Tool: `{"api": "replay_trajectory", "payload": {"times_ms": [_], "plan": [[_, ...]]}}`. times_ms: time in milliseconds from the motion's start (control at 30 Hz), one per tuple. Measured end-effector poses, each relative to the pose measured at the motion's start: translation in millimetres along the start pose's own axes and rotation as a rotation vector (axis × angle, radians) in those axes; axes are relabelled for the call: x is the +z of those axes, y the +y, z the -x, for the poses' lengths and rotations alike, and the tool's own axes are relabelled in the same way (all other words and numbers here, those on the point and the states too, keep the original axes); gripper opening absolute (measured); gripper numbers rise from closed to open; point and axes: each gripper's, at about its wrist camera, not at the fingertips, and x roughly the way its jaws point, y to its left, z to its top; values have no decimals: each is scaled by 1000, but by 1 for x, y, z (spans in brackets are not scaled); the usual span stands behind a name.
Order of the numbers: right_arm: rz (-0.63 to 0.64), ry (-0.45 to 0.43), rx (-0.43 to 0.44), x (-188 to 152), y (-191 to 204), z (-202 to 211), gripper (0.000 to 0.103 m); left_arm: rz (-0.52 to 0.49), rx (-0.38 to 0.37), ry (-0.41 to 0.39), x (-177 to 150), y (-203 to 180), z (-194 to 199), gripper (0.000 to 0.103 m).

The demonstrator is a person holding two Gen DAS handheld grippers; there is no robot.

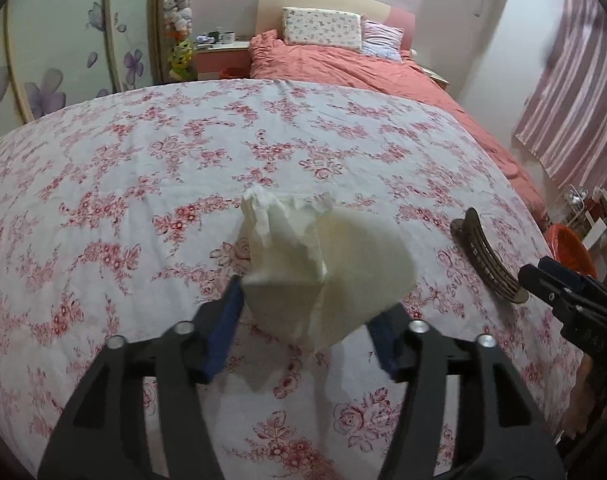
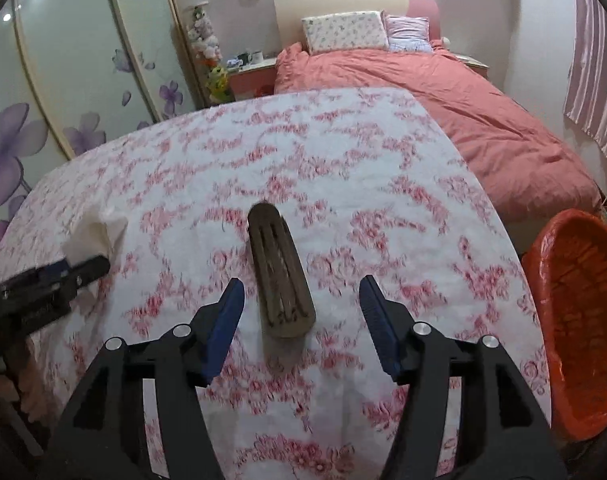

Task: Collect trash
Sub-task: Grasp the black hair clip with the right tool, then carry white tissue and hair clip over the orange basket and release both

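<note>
Left wrist view puts a crumpled white tissue (image 1: pixel 323 268) at the centre, sitting between the blue pads of our left claw (image 1: pixel 307 340). The jaws stand apart and we cannot see either pad pressing the paper; the tissue looks to rest loosely between them, though whether it lies on the desk (image 1: pixel 103 184) with its rose-printed cloth or hangs slightly above we cannot tell. At about three o'clock in this view lies a brown curved hair clip (image 1: pixel 487 260), with the right claw's tip just beyond it.

Right wrist view shows that same clip straight ahead at twelve o'clock, lying lengthwise between the spread jaws of our right claw (image 2: pixel 301 316), neither pad touching it. An orange bin (image 2: pixel 579 332) stands off the desk's edge at three o'clock. The left claw and the tissue appear at nine o'clock.

We judge we are at the grasping step on both sides, with nothing secured yet. Next, we would need to close the left claw firmly on the tissue's bulk, since soft paper slips from a shallow pinch, then carry it across to the bin. Whether the clip counts as trash is doubtful; if it does, the right claw must close across its narrow width.
</note>
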Motion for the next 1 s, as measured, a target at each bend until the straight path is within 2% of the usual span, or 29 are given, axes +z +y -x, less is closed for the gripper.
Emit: {"api": "replay_trajectory", "payload": {"times_ms": [167, 233, 433, 600, 633, 700, 833, 1000], "plan": [[2, 13, -5, 10, 8, -22, 58, 40, 26, -7, 5, 1, -1, 77], [9, 25, -17, 13, 12, -33, 55, 47, 38, -7, 6, 1, -4, 80], [23, 50, -32, 15, 18, -49, 46, 74, 61, 9, 11, 3, -16, 81], [49, 33, -59, 14, 25, -52, 39, 105, 77, 21, 13, 7, -27, 80], [53, 33, -57, 14, 26, -52, 36, 108, 78, 21, 14, 7, -29, 79], [52, 32, -55, 14, 25, -52, 35, 109, 84, 13, 16, 7, -31, 73], [39, 28, -46, 14, 22, -49, 34, 101, 60, 12, 19, 6, -32, 44], [17, 11, -33, 14, 17, -40, 34, 87, 55, -6, 19, 4, -26, 41]]}}
